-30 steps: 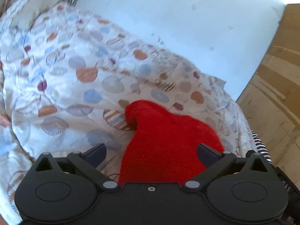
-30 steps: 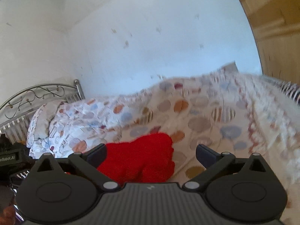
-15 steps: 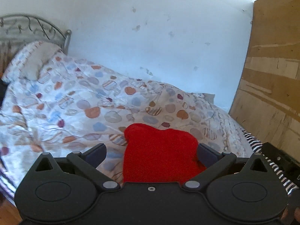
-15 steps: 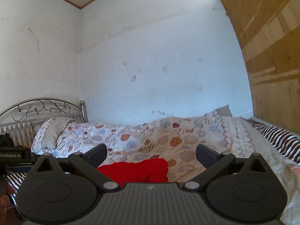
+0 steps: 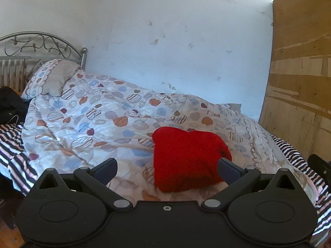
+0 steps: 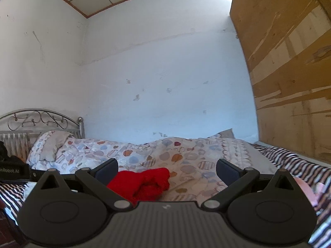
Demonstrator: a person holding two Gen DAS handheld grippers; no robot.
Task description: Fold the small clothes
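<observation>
A small red knitted garment (image 5: 187, 159) lies folded into a compact bundle on the patterned quilt (image 5: 99, 115). In the left wrist view it sits just ahead of my left gripper (image 5: 166, 168), toward the right finger, not touched. My left gripper is open and holds nothing. In the right wrist view the red garment (image 6: 144, 183) lies low and left of centre, beyond the left finger. My right gripper (image 6: 166, 168) is open too, raised above the bed, with nothing between its fingers.
The quilt (image 6: 186, 155) covers a bed with a metal headboard (image 5: 39, 47) and a pillow (image 5: 51, 77) at the left. A striped sheet (image 5: 289, 153) shows along the edges. A wooden board (image 5: 300, 72) stands at the right, a white wall (image 5: 175, 51) behind. A black device (image 6: 14, 170) sits at left.
Both grippers have drawn back and up from the red garment, so more of the bed and wall shows. The garment stays on the quilt, released.
</observation>
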